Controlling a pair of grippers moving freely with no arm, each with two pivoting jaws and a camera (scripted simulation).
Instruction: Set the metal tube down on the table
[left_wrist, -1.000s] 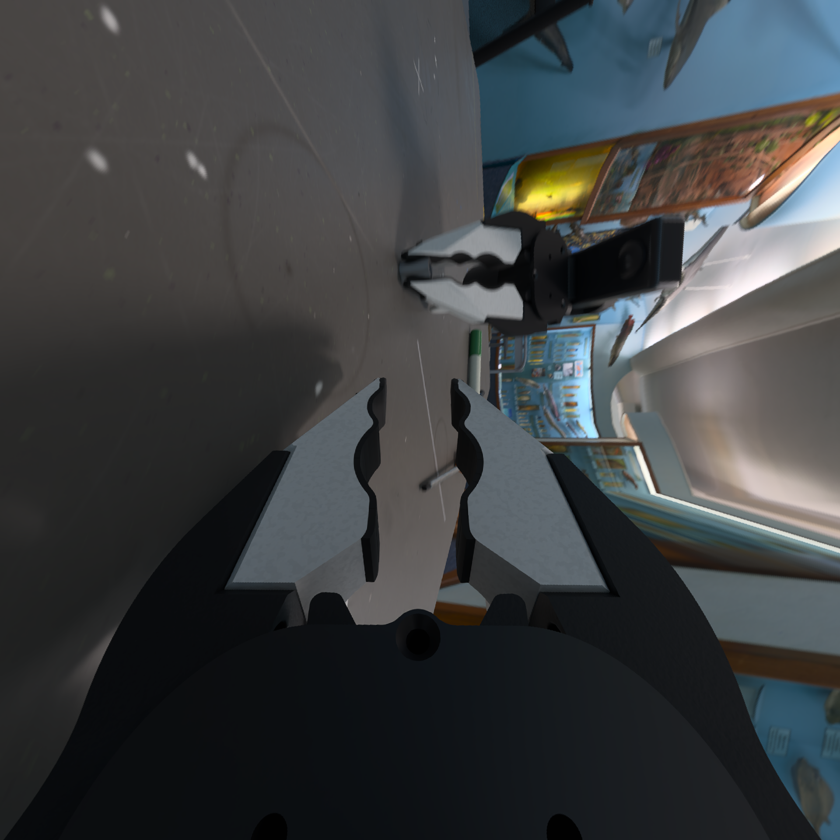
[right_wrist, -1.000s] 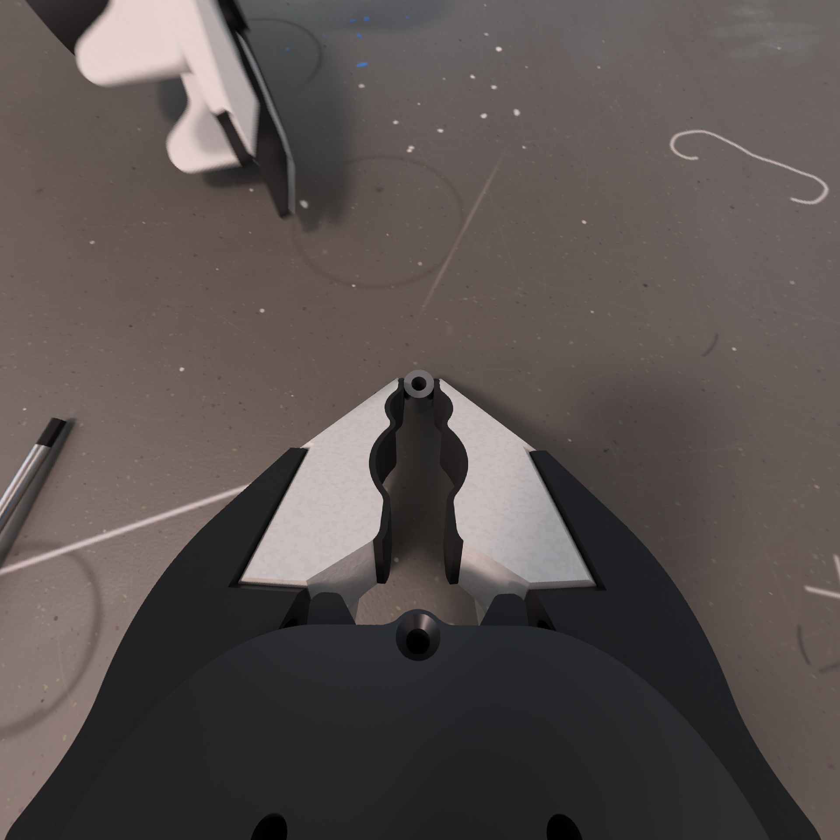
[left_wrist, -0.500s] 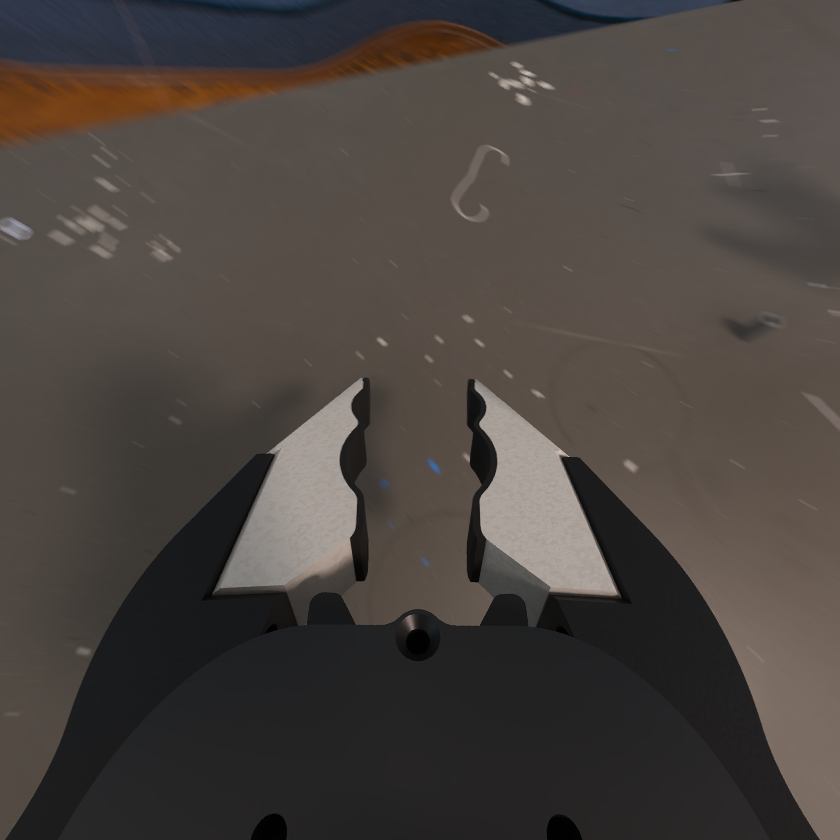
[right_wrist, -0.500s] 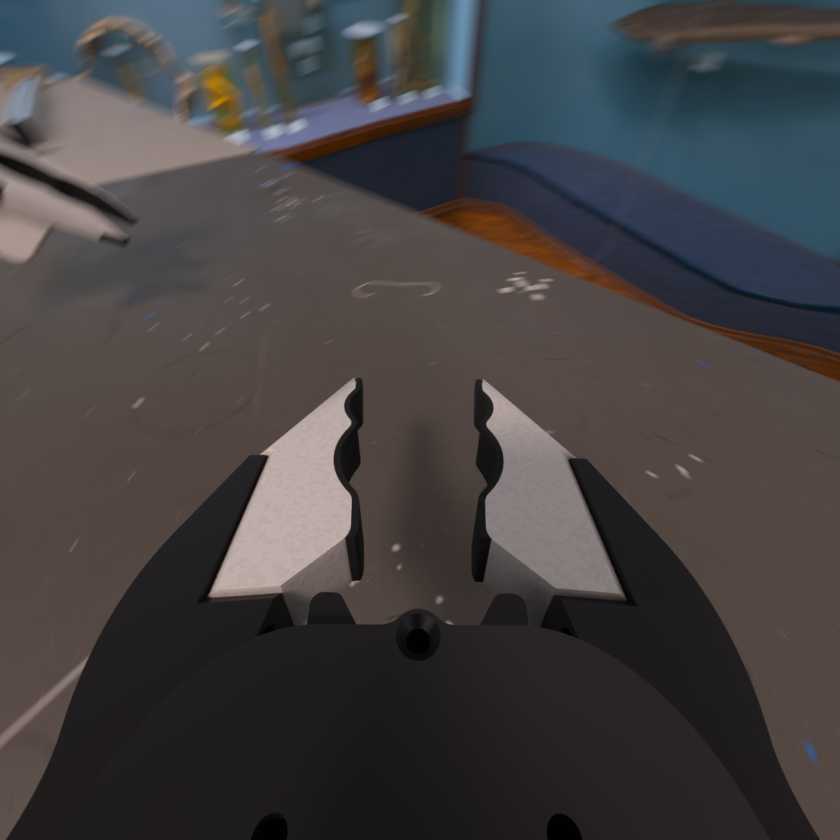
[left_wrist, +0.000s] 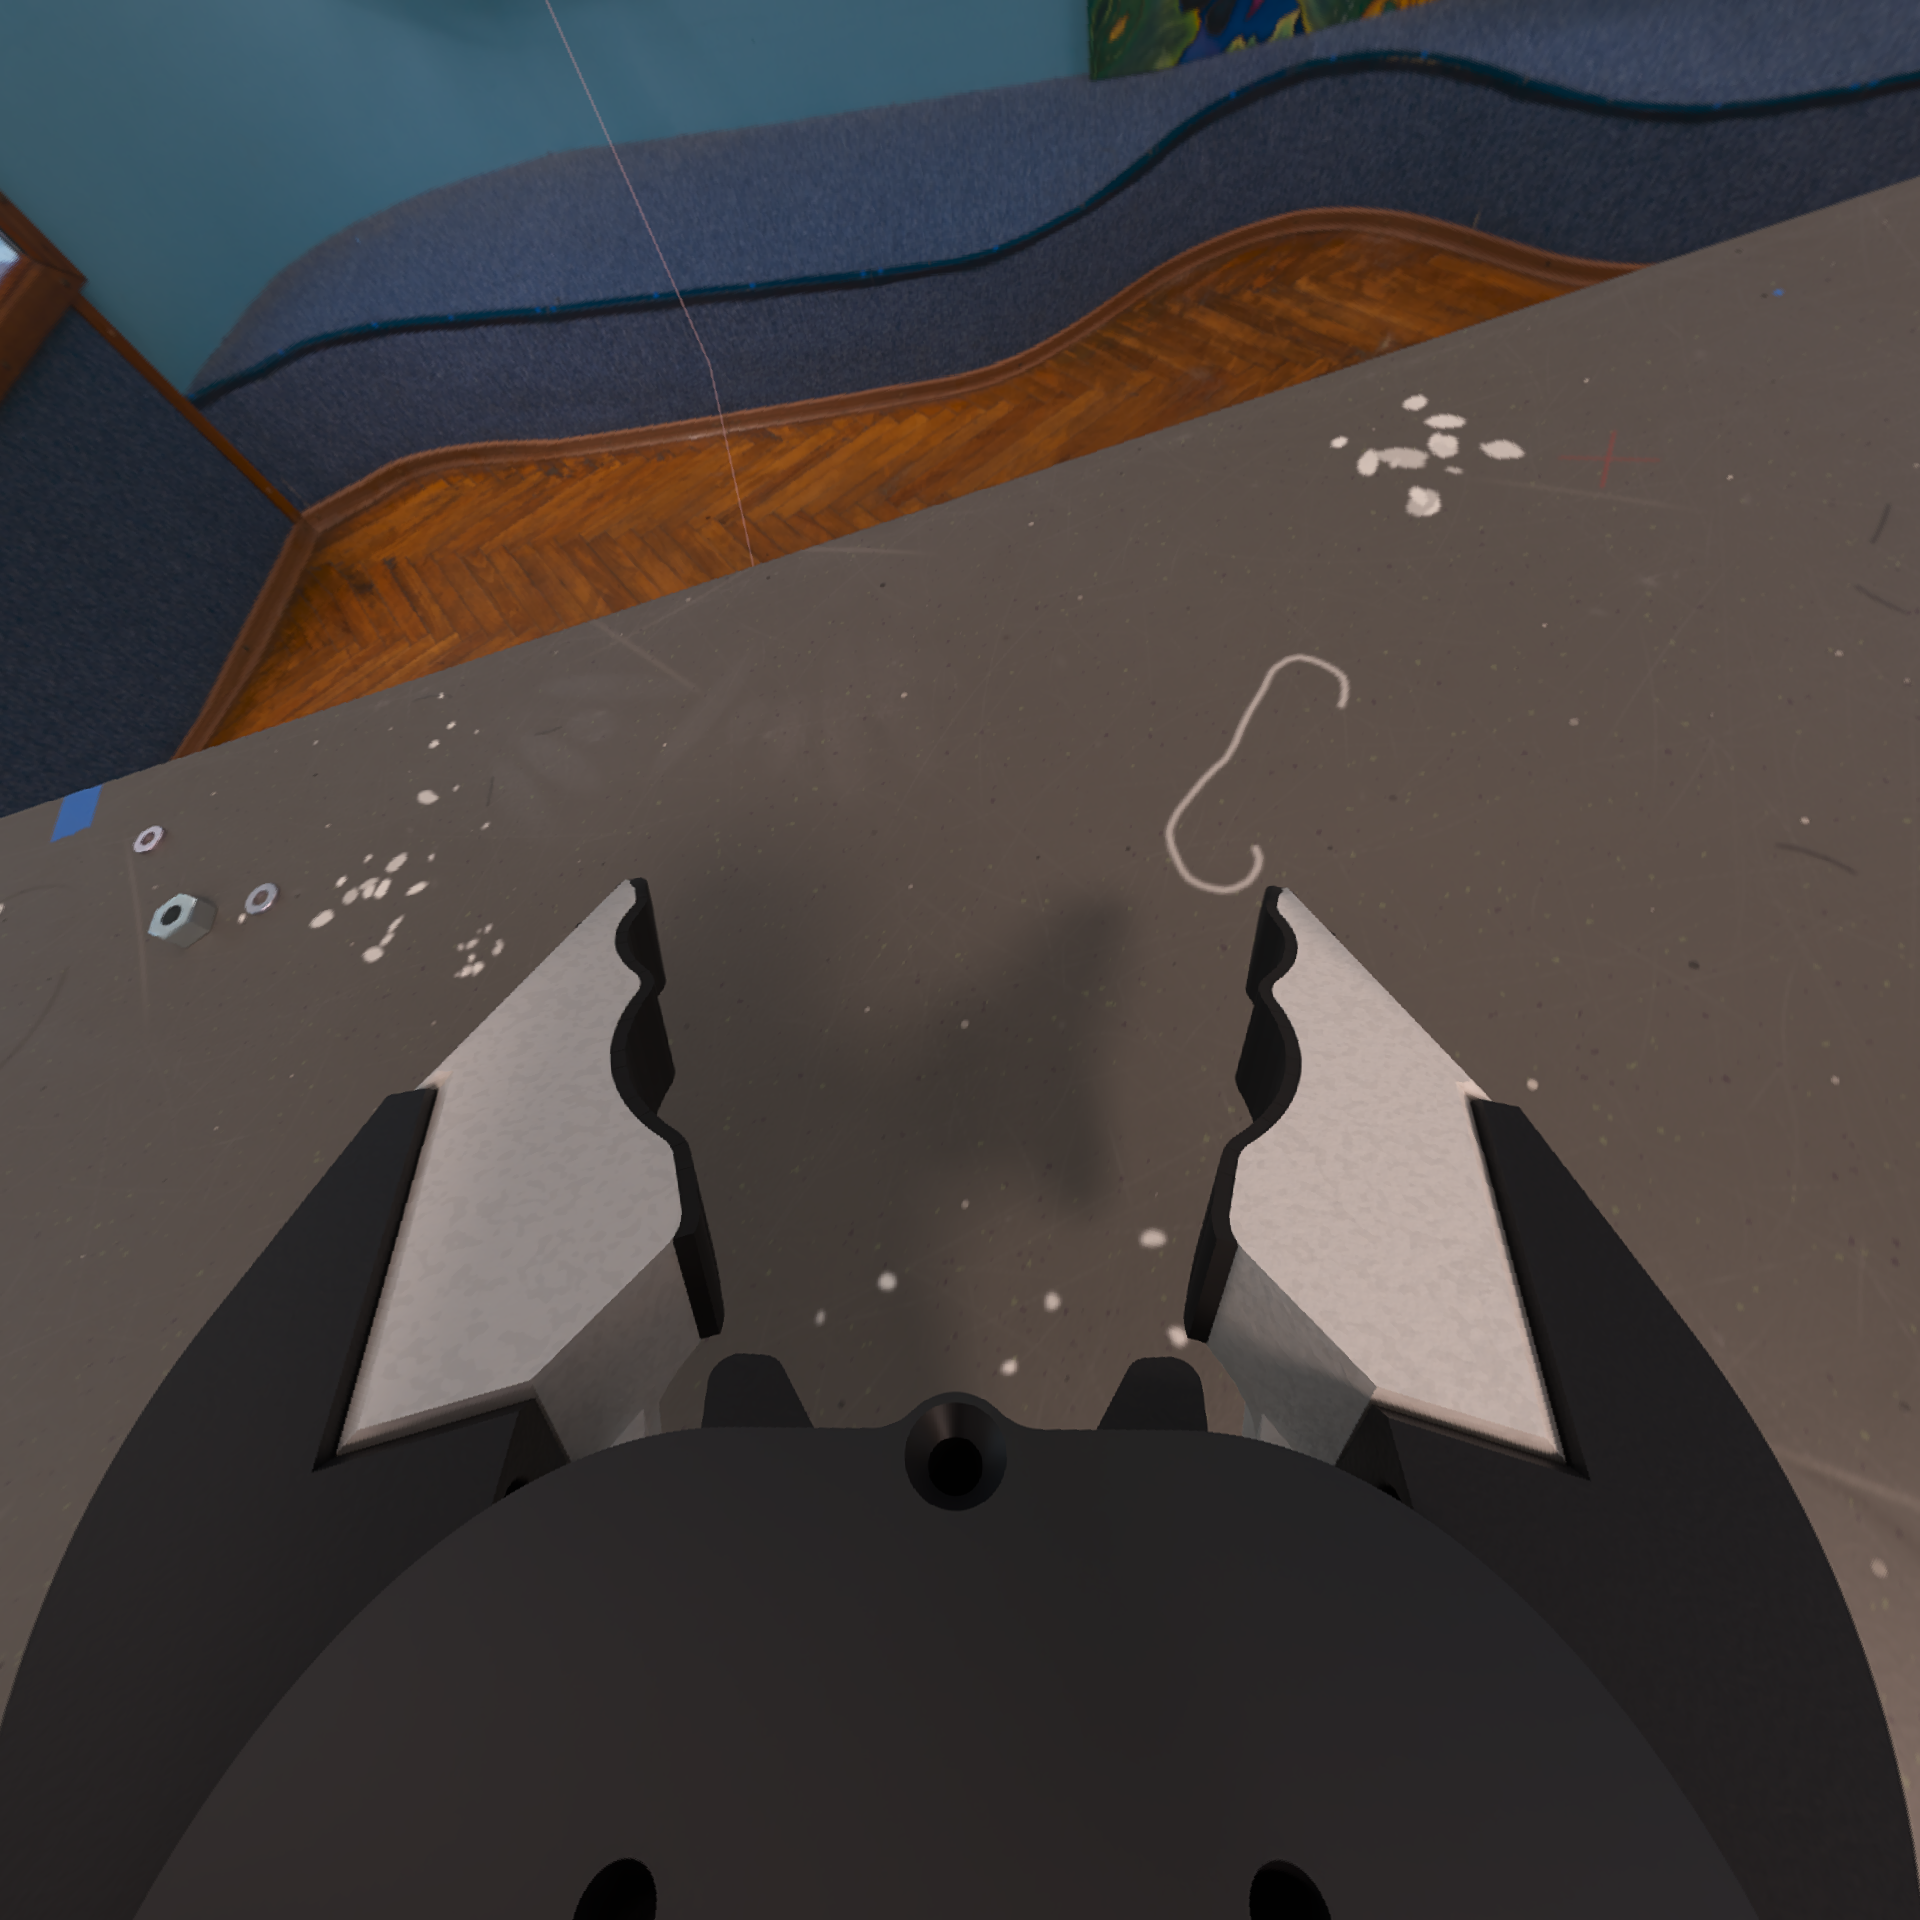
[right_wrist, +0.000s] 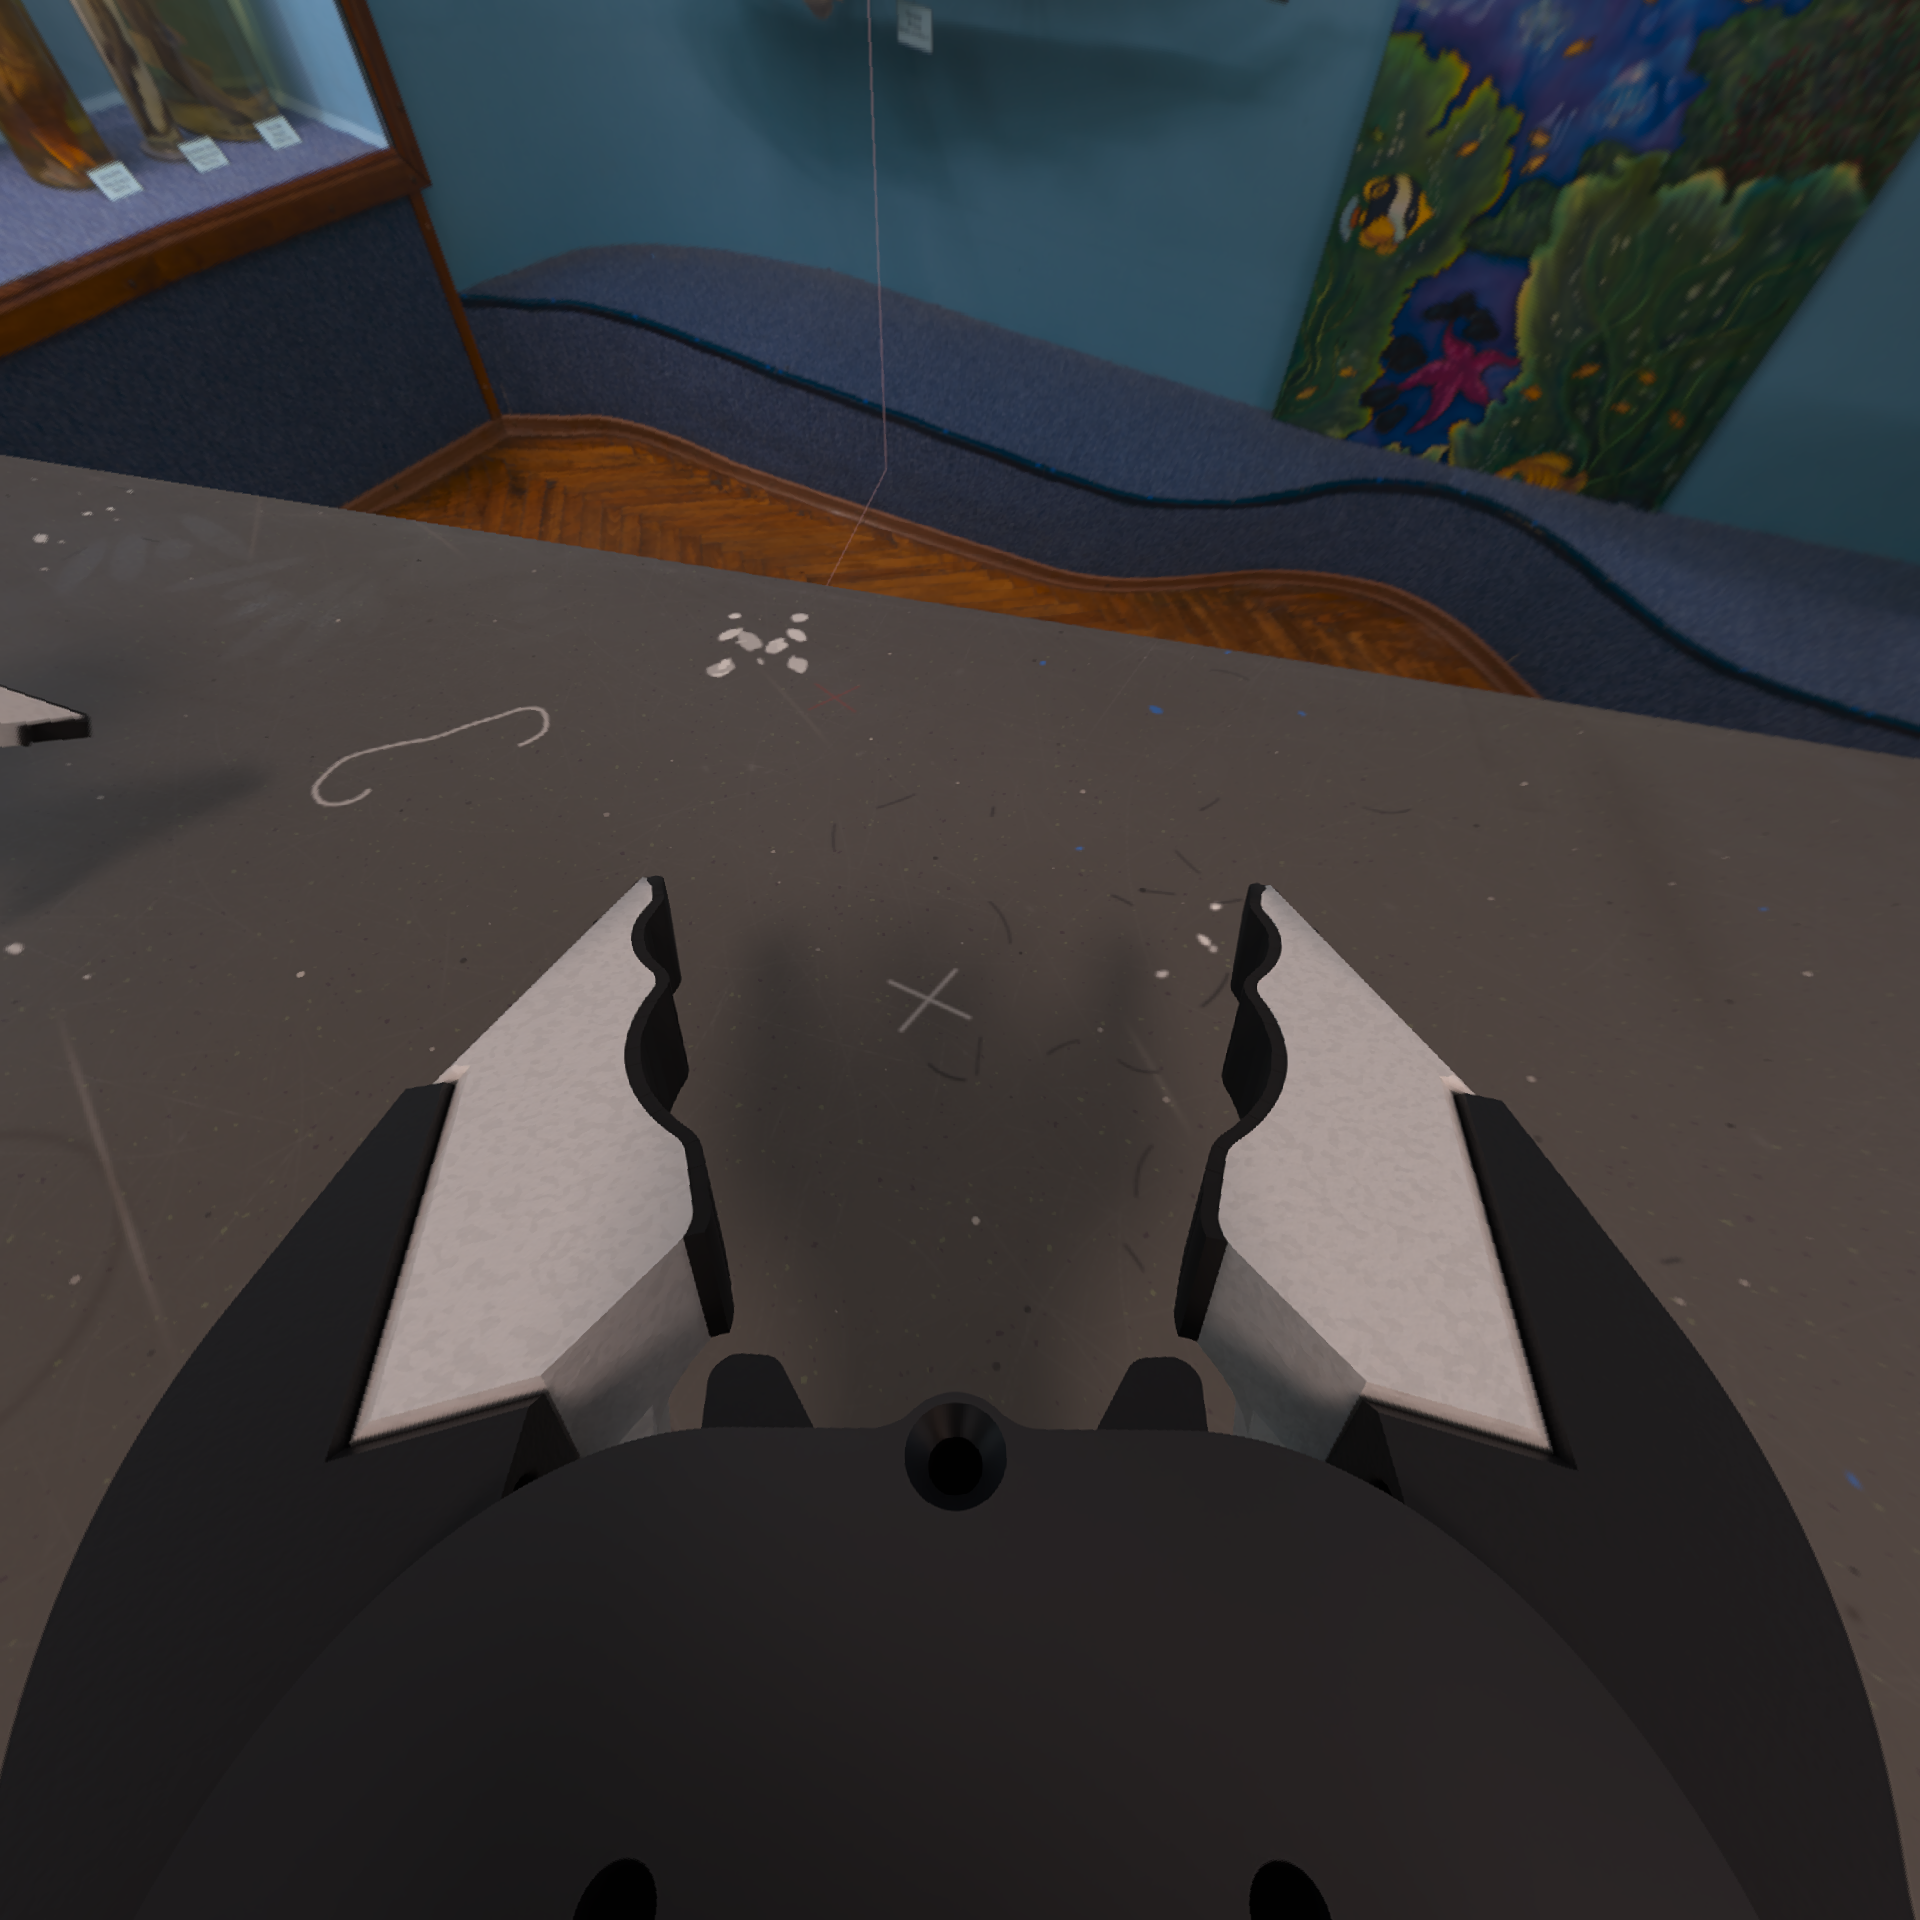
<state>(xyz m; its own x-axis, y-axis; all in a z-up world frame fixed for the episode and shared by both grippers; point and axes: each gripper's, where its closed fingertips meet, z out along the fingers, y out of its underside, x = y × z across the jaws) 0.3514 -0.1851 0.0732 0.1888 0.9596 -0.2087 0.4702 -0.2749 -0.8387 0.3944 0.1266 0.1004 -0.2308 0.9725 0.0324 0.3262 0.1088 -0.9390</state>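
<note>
Both grippers, left gripper (left_wrist: 954, 891) and right gripper (right_wrist: 954, 885), have spread wide; tube unseen.

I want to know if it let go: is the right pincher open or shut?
Open. The right gripper has fingers spread wide with only bare table between them.

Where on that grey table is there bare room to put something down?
Most of the grey speckled table is bare. The widest patch lies right of the chalk cross, out to the far edge. Another lies between the white chalk hook and the silver hex nut. That nut's corner, with two small washers, is most crowded.
</note>
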